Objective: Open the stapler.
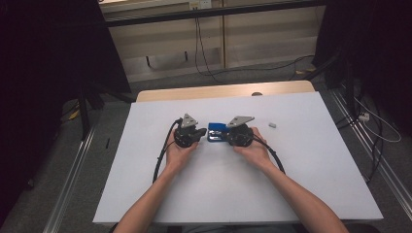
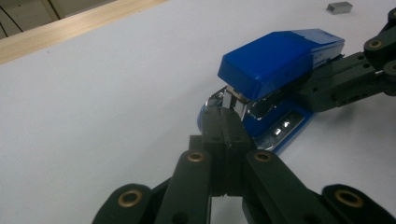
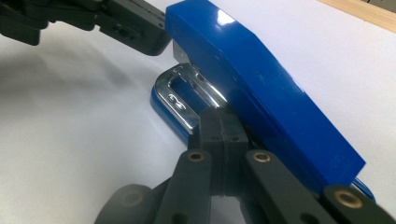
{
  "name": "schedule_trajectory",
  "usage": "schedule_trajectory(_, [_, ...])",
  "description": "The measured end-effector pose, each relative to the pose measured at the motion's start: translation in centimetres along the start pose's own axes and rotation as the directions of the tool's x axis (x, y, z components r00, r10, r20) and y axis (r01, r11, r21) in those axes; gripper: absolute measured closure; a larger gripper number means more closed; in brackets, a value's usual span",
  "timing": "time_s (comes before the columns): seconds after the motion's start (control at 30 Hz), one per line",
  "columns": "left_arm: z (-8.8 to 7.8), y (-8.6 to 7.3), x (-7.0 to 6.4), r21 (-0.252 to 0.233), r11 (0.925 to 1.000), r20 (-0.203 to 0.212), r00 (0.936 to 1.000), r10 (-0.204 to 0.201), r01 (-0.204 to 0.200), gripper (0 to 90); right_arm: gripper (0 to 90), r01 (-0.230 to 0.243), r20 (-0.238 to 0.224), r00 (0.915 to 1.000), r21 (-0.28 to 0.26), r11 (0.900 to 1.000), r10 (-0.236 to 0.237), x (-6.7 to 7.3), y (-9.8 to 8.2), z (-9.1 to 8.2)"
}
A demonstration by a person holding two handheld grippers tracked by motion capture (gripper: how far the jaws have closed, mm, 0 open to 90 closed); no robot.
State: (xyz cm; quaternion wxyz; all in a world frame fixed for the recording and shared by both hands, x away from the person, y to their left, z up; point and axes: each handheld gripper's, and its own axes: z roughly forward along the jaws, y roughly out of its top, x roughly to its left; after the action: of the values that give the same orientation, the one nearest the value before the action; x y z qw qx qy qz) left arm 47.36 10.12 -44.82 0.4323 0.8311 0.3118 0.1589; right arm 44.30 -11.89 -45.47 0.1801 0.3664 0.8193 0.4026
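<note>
- Blue stapler (image 1: pixel 215 132) is sitting near the middle of the white table (image 1: pixel 145 194), wedged right between the two hand-held grippers, with its lid tilted up off the base.
- Left hand-held gripper (image 2: pixel 225 122) is coming at the stapler from its 9 o'clock in the high view. Its jaws are pressed together, nothing between them, and the tips are resting right at the stapler's front end, by the shiny metal mouth (image 2: pixel 243 105). Whether they're actually pushing on it, can't tell.
- Right hand-held gripper (image 3: pixel 219 122) is coming in from the stapler's 3 o'clock. Jaws are together here too, with the closed tips tucked into the gap between the blue lid (image 3: pixel 261 88) and the chrome staple rail (image 3: pixel 187 98). It isn't pinching anything.
- Both of the person's hands are wrapping around the gripper bodies, forearms entering from 6 o'clock, cables trailing back along the table.
- A small grey strip of staples (image 1: pixel 272 124) is lying on the table at about 3 o'clock from the stapler, past the right hand-held gripper and well apart from it.
- The table's wooden edge (image 1: pixel 218 91) is showing at 12 o'clock.
</note>
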Motion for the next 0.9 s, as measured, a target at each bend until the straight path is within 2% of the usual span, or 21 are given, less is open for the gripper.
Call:
schedule_trajectory(0.23, [0.31, 0.07, -0.11, -0.010, 0.9999, -0.002, 1.0000, 0.003, -0.003, 90.0, 90.0, -0.004, -0.001, 1.0000, -0.003, 1.000, 0.004, -0.02, -0.05, -0.01])
schedule_trajectory(0.5, [0.67, -0.04, -0.13, 0.002, 0.9999, -0.006, 0.9999, 0.012, -0.012, 90.0, 90.0, -0.004, 0.000, 1.0000, -0.003, 1.000, 0.004, -0.01, -0.06, -0.01])
schedule_trajectory(0.7, [0.66, 0.20, -0.14, -0.016, 0.9998, -0.003, 1.0000, 0.008, -0.008, 90.0, 90.0, -0.005, -0.001, 1.0000, -0.007, 1.000, 0.005, -0.02, -0.09, 0.02])
schedule_trajectory(0.9, [0.67, 0.20, -0.33, -0.009, 0.9999, -0.016, 0.9998, 0.012, -0.012, 90.0, 90.0, -0.003, -0.001, 1.0000, -0.005, 1.000, 0.003, -0.01, -0.06, 0.01])
